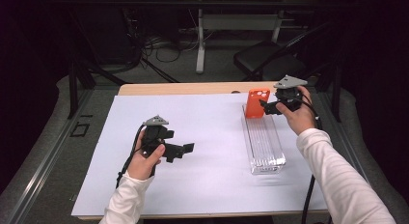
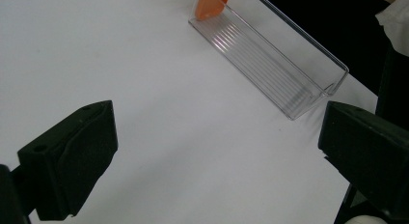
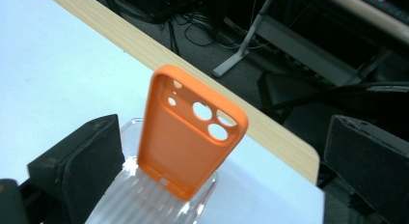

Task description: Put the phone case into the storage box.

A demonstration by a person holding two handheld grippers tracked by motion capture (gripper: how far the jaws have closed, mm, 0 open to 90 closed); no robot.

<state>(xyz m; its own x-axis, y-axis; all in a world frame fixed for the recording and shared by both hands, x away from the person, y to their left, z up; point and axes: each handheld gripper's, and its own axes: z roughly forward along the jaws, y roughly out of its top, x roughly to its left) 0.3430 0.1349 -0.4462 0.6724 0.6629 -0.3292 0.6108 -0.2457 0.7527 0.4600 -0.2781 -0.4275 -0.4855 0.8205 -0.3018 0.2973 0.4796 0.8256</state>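
An orange phone case (image 1: 255,103) stands upright in the far end of a clear ribbed plastic rack (image 1: 264,146) on the right of the white sheet. My right gripper (image 1: 268,107) is just right of the case, held by a hand in a white sleeve. In the right gripper view the case (image 3: 183,137) rises between the jaws of the right gripper (image 3: 219,142), which stand open with a gap on each side. The left gripper (image 1: 181,151) hovers open over the sheet at centre left. The left gripper (image 2: 217,156) has nothing between its jaws and looks toward the rack (image 2: 270,64).
A white sheet (image 1: 212,161) covers most of the wooden table (image 1: 183,89). Beyond the far edge are a black folding chair (image 1: 267,57), a desk's white legs (image 1: 200,45) and cables on the floor. A cable trails from each gripper toward the near edge.
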